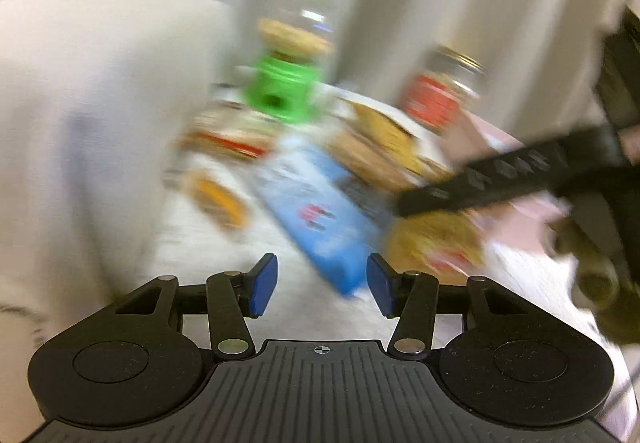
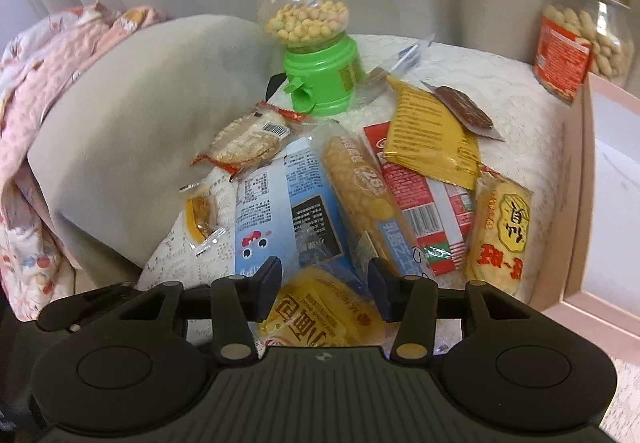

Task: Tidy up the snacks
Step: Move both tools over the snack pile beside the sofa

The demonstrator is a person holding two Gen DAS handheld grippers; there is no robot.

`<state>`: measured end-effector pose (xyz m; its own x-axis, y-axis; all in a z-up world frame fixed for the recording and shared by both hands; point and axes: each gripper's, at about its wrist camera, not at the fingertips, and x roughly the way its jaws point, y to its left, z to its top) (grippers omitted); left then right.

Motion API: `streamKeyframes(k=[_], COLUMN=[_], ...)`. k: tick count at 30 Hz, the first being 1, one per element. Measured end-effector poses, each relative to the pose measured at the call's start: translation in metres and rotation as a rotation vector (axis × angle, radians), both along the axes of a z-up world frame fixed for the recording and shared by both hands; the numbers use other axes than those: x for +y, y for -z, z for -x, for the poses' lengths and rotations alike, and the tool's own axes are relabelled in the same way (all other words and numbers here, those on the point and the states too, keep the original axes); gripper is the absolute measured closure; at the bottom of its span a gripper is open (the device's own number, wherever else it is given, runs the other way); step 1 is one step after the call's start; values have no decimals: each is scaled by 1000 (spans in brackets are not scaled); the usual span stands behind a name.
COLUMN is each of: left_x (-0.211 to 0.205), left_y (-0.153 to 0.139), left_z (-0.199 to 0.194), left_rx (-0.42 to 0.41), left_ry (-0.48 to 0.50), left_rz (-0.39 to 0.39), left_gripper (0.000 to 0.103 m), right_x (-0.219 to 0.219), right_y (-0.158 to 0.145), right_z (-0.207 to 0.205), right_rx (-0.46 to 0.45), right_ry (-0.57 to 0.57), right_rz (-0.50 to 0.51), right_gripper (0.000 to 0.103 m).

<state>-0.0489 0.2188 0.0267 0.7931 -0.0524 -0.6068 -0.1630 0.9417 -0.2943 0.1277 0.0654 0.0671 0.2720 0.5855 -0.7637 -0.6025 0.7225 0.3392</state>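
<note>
**Both grippers spread over the snack pile, nothing gripped**

Right gripper (image 2: 323, 289): jaws apart, empty, hanging just above the near edge of the pile. A yellow packet (image 2: 320, 317) sits right under the gap, blue packet (image 2: 280, 203) just beyond it.

Left gripper (image 1: 321, 285): jaws apart, empty. The left wrist view is heavily motion-blurred; the blue packet's (image 1: 320, 219) near end looks to sit between the fingertips, can't tell if it touches.

Snacks lie loose on the white textured cloth (image 2: 500, 83), overlapping: long corn-puff pack (image 2: 366, 199) beside the blue one, red packet (image 2: 432, 211) under a mustard sachet (image 2: 434, 131), yellow rice-cracker pack (image 2: 500, 227) on the right, small wrapped cracker (image 2: 248, 143) on the left.

Green candy dispenser (image 2: 316, 39) stands upright behind the pile. Peanut jar (image 2: 584, 39) upright far right, next to a pink box (image 2: 580, 203).
</note>
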Motion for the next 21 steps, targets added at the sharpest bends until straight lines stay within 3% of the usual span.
streamKeyframes(k=[5,10,11,13,16,21], left_x=[10,2,-3,-11,-22,-11], left_y=[-10,-3,0,4,12,7], left_z=[-11,-36,-43,-52,-57,-45], left_rx=[-7,55,74,101,117,43], left_ry=[-164,-288,-311,-316,-315,-360], left_rz=[-109,-180,-206,-244,-313,-220], left_gripper=[48,47,44,23,19,32], right_x=[5,3,0,-8,-24,-49], right_y=[-10,-16,-16,-16,-16,-16], right_z=[-2,1,2,2,-2,-8], right_rx=[-85,-126,-141,-157,-152,-156], right_ry=[22,34,39,58,87,140], right_rz=[-21,-45,-42,-37,-48,-81], right_gripper=[52,51,50,48,45,39])
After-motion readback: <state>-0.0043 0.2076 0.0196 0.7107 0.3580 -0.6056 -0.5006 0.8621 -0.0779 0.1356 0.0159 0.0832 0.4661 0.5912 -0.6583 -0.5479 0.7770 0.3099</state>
